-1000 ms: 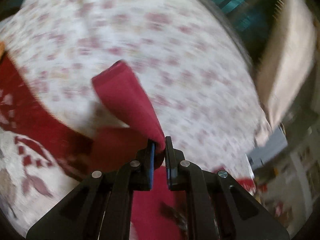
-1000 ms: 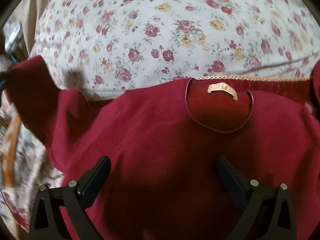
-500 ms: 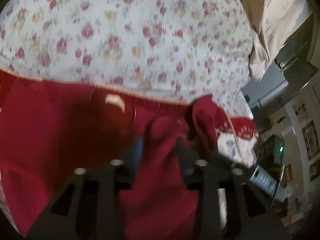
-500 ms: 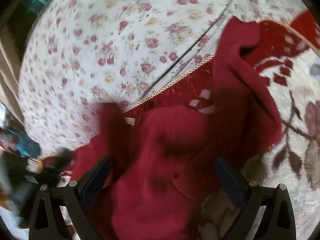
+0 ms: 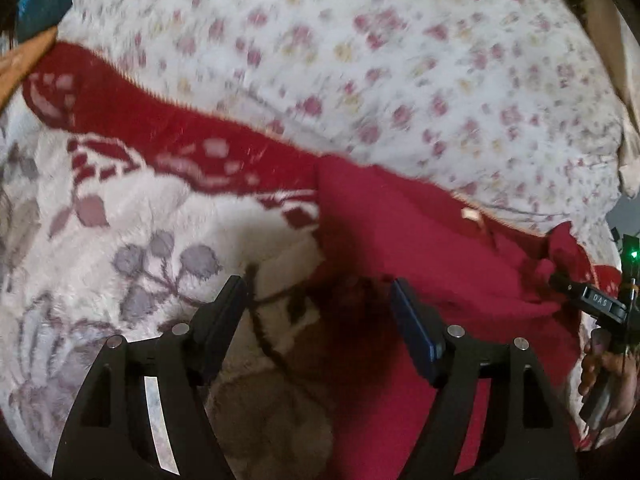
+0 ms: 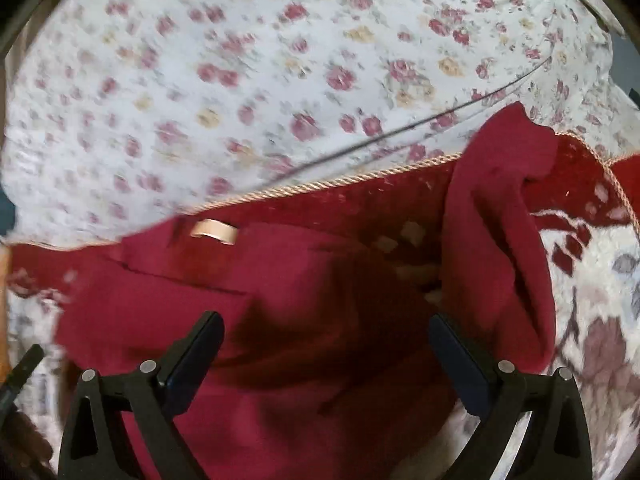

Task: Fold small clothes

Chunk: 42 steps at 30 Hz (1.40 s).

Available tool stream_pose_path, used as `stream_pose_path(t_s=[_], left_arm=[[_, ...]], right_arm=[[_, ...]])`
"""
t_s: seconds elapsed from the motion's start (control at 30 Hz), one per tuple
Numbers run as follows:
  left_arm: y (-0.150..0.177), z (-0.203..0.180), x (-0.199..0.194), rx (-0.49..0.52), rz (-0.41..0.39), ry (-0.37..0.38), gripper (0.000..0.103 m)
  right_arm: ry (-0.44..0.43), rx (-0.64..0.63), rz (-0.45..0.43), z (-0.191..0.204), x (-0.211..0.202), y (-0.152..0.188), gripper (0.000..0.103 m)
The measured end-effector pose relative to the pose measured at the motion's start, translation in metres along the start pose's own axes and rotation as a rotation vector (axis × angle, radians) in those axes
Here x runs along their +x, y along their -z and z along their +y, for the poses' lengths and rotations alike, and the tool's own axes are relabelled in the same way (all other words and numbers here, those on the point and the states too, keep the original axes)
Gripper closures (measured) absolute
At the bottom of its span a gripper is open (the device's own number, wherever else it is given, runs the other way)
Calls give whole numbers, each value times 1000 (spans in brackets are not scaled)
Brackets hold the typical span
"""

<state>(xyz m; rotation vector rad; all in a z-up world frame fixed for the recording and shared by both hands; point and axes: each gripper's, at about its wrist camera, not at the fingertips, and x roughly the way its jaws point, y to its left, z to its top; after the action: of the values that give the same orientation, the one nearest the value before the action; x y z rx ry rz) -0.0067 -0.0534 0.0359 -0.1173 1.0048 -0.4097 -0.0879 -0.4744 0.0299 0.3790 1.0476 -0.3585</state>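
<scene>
A dark red shirt [image 5: 420, 248] lies on a white blanket [image 5: 140, 208] with a red border. My left gripper [image 5: 320, 304] hangs over the shirt's straight left edge. Its jaws are opening, with cloth lying below the gap and neither pad pressing on it. In the right wrist view my right gripper [image 6: 326, 334] stands wide open just above the shirt's [image 6: 280, 300] body, holding nothing. The neck label [image 6: 214, 232] shows beyond it. A rumpled sleeve [image 6: 500, 220] stands up at the right. The right gripper's body [image 5: 600, 304] and a hand [image 5: 608, 380] show at the left wrist view's right edge.
A white sheet [image 6: 280, 60] printed with small roses covers the bed beyond the blanket's corded edge [image 6: 340, 184]. A thin dark cable [image 6: 420, 124] runs across it. The blanket [image 6: 600, 280] continues to the right of the shirt. A green light [image 5: 633, 255] glows at the far right.
My left gripper let go of the red sleeve it held up, opened, and dropped towards the shirt's left edge. The right gripper stayed open and slid sideways over the shirt.
</scene>
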Motion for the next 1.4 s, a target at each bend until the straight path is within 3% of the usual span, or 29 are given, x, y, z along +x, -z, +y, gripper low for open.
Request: stream_pose_path(t_s=[0.03, 0.07, 0.1, 0.13, 0.17, 0.23, 0.3, 0.37, 0.43, 0.57, 0.7, 0.73, 0.77, 0.83, 0.97, 1.13, 1.23, 1.4], left_arm=[[-2, 0, 4, -2, 7, -3, 29], [-3, 0, 4, -2, 5, 6, 29], [-4, 0, 2, -3, -5, 16, 29], [-5, -1, -1, -3, -18, 18, 29], [-6, -1, -4, -1, -33, 14, 29], [-7, -1, -8, -2, -61, -1, 29], [-10, -2, -12, -17, -89, 4, 29], [-12, -6, -13, -20, -112, 23, 29], [-11, -10, -14, -16, -132, 28, 29], [-9, -16, -10, 11, -124, 16, 29], [-4, -22, 15, 36, -36, -12, 29], [-2, -25, 24, 54, -6, -37, 29], [2, -27, 33, 73, 21, -59, 29], [5, -31, 45, 98, 38, -95, 29], [4, -36, 44, 123, 21, -111, 29], [0, -29, 40, 92, 19, -90, 29], [-1, -30, 33, 96, -4, -100, 29], [1, -35, 27, 110, -29, -123, 29]], right_arm=[[-1, -10, 36, 0, 10, 0, 18], [-34, -16, 70, -2, 17, 4, 51], [-91, -8, 82, -3, 19, 5, 64], [-84, -16, 54, -2, 13, 6, 69], [-49, -60, 8, 1, 4, 6, 87], [-33, -122, -89, 4, -19, 5, 93], [-33, -111, -191, -2, -44, 4, 93], [23, -116, -262, -8, -50, 5, 93], [78, -133, -187, -10, -27, 5, 93], [55, -43, -51, -36, -9, 15, 93], [-5, -6, -111, -39, -32, 19, 89], [-46, -28, -132, -32, -39, 17, 82], [-87, -60, -137, -22, -41, 16, 62], [-110, -120, -113, -7, -33, 13, 33], [-24, -208, 42, 17, 22, 20, 32], [-79, -135, -36, -1, -18, 31, 32], [-68, -146, -72, -8, -44, 42, 32], [-119, -99, -102, -16, -58, 55, 32]])
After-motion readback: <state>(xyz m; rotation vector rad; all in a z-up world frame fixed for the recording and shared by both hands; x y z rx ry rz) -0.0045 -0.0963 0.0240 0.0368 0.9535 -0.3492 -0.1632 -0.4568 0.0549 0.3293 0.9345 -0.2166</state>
